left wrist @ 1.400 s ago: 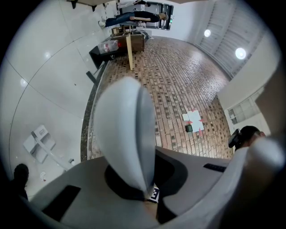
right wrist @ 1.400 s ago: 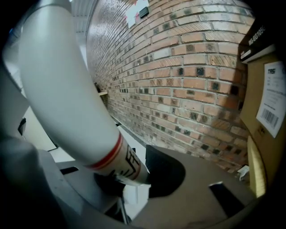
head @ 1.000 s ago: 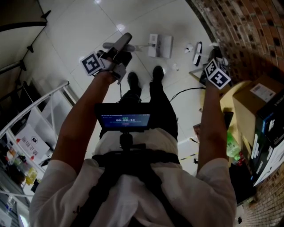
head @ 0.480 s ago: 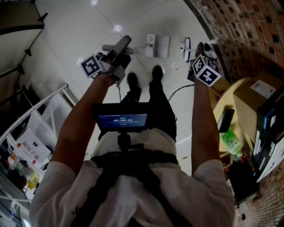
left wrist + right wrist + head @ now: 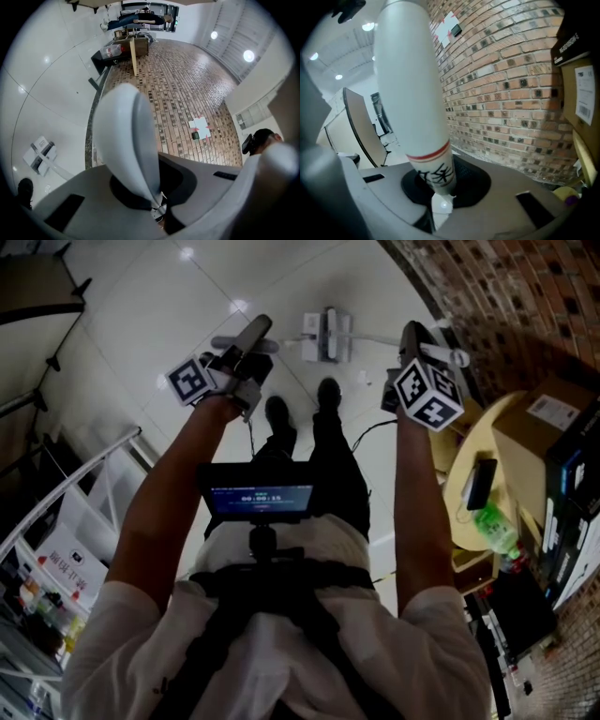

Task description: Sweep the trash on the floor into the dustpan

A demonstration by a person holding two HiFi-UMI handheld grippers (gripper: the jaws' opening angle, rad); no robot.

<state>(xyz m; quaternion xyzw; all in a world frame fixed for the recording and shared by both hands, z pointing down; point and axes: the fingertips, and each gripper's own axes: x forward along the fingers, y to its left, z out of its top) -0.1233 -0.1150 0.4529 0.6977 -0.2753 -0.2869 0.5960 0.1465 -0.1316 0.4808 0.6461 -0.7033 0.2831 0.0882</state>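
Left gripper view shows the left gripper (image 5: 157, 194) with its fingers (image 5: 79, 206) closed on a broad, curved grey handle (image 5: 129, 140), whose lower end disappears between them. The white dustpan (image 5: 40, 152) lies on the floor (image 5: 51, 84) far below, small and blurred. The right gripper (image 5: 438, 206) has its fingers (image 5: 511, 211) closing on a white broom handle (image 5: 410, 84) held between them. Its top is cut off, its black lettering is unreadable, and the broom's head is out of sight. In the head view the dustpan sits just beyond the person's shoes (image 5: 328, 390). A tiny pale scrap (image 5: 364, 378) lies near it, too small to identify.
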